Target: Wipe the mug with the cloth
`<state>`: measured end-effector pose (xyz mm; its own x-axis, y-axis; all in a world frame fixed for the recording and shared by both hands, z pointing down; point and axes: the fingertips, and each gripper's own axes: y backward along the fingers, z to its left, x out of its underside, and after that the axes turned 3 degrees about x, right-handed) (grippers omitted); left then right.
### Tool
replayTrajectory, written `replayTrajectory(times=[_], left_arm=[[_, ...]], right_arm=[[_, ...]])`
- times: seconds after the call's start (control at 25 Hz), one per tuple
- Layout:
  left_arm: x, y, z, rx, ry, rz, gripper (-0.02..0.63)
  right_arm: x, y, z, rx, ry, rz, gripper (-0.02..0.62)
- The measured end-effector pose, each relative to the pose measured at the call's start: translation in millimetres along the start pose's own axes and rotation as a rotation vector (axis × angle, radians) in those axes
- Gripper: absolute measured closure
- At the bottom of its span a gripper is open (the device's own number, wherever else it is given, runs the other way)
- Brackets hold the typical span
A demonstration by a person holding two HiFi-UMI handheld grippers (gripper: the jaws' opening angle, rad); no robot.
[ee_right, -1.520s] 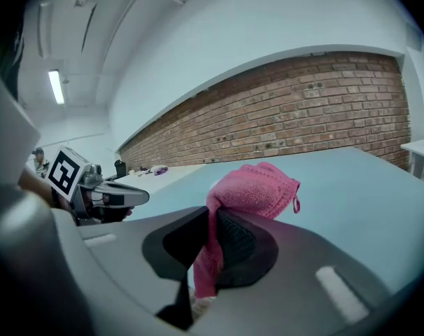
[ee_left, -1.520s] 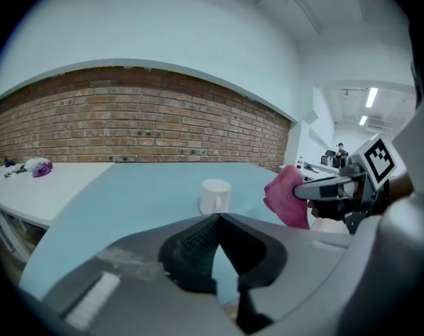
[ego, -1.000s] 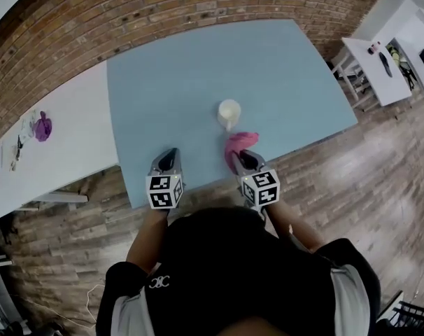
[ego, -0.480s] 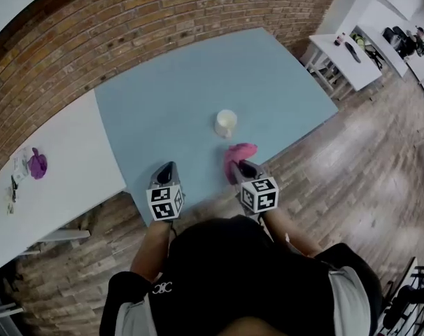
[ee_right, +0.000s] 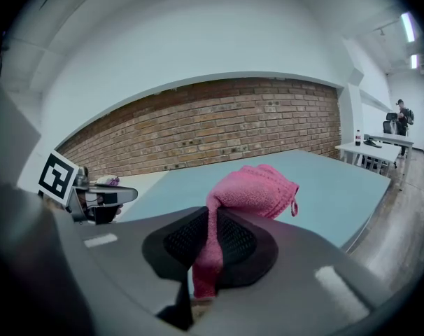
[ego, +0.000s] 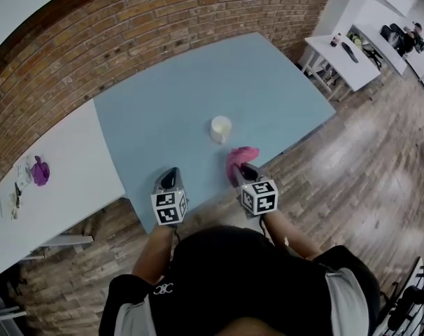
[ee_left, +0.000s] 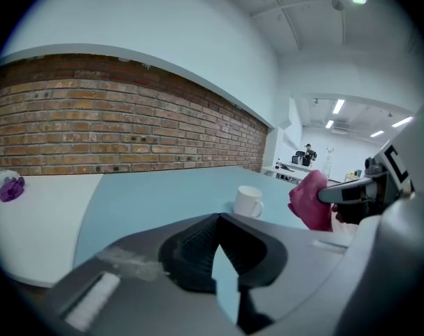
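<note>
A white mug stands upright near the middle of the light blue table; the left gripper view shows this mug with its handle to the right. The pink cloth hangs in my right gripper, whose jaws are shut on the cloth just in front of the mug, near the table's front edge. My left gripper is shut with nothing in it, to the left of the cloth, over the front edge. The left gripper points toward the mug.
A white table adjoins on the left with a purple item and small things on it. A brick wall runs behind. More white tables and a seated person are at the far right. Wooden floor lies below.
The view has shifted, so the mug and table sit a little further left and up in frame. Both grippers hold about the same places near the front edge, the cloth still gripped.
</note>
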<state>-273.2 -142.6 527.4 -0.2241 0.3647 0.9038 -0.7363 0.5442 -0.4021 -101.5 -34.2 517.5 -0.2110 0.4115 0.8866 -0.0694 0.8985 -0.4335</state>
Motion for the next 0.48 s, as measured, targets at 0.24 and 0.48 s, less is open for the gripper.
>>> replayTrajectory(times=[0.24, 0.48], left_arm=[[2.3, 2.1, -8.1, -0.018, -0.001, 0.028, 0.600], [16.8, 8.1, -15.7, -0.031, 0.008, 0.064, 0.600]], right_arm=[[-2.3, -0.8, -3.0, -0.017, 0.006, 0.007, 0.555], [9.4, 1.9, -2.2, -0.025, 0.015, 0.042, 0.555]])
